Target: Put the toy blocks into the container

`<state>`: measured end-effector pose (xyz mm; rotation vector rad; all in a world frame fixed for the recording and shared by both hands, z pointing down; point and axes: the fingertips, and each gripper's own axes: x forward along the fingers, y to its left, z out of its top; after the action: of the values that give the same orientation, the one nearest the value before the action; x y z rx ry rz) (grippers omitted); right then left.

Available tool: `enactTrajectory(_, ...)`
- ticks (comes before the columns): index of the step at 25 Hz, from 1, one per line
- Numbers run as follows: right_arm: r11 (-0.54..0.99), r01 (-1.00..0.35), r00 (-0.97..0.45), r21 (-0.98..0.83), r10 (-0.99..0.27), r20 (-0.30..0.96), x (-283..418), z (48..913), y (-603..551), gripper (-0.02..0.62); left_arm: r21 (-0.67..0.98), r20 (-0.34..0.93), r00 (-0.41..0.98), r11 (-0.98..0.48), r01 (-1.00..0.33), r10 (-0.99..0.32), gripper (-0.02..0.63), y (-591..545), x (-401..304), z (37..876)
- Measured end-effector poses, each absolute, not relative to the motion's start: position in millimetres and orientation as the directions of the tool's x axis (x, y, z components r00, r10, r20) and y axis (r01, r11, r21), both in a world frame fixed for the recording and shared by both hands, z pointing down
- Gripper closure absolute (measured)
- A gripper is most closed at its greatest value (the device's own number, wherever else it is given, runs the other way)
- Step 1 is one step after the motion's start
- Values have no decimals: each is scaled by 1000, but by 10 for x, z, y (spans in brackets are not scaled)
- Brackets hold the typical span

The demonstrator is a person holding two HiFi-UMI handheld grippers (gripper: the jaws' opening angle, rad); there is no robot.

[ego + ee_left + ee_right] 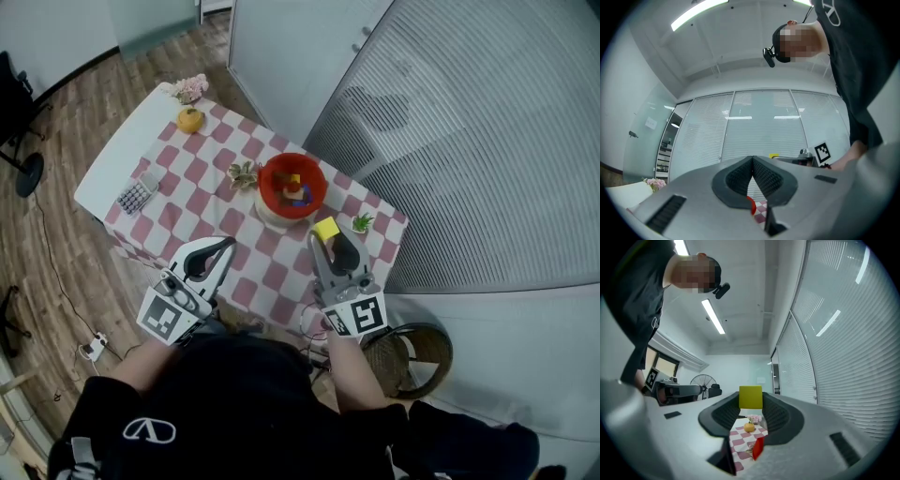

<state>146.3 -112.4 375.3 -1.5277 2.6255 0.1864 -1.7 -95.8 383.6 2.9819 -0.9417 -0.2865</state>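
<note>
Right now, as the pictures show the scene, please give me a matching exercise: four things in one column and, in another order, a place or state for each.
Things:
1. yellow block
2. red container
3. orange fruit
4. left tool

Places or states:
A. jaws together, nothing between them
B. beside the pink flowers
C. clamped in the right tool
D. on the checkered cloth, toy blocks inside

Right pairs: 1-C, 2-D, 3-B, 4-A.

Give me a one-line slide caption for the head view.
Right gripper holds a yellow block near the red container on the checked tablecloth; left gripper shut, empty.
</note>
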Motion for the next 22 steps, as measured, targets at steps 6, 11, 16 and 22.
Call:
enactTrajectory(6, 467, -883, -470, 57, -871, -140, 1596, 3768, -1560, 445, 57, -174, 790, -807, -588, -588, 600, -950, -79, 3819)
enactTrajectory(11, 435, -898, -440, 66, -888, -133, 1710, 3799, -2085, 445, 56, -168, 775, -791, -610, -609, 600, -942, -169, 3819)
enactTrajectory(16, 419, -906, -423, 55, -902, -90, 1757, 3984, -2591, 445, 57, -163, 754, -769, -637, -637, 600, -935, -281, 3831)
enactTrajectory(22, 422, -905, -424, 45, -905, -31, 1734, 4263, -2831, 445, 58, -156, 731, -745, -665, -665, 600, -940, -388, 3884)
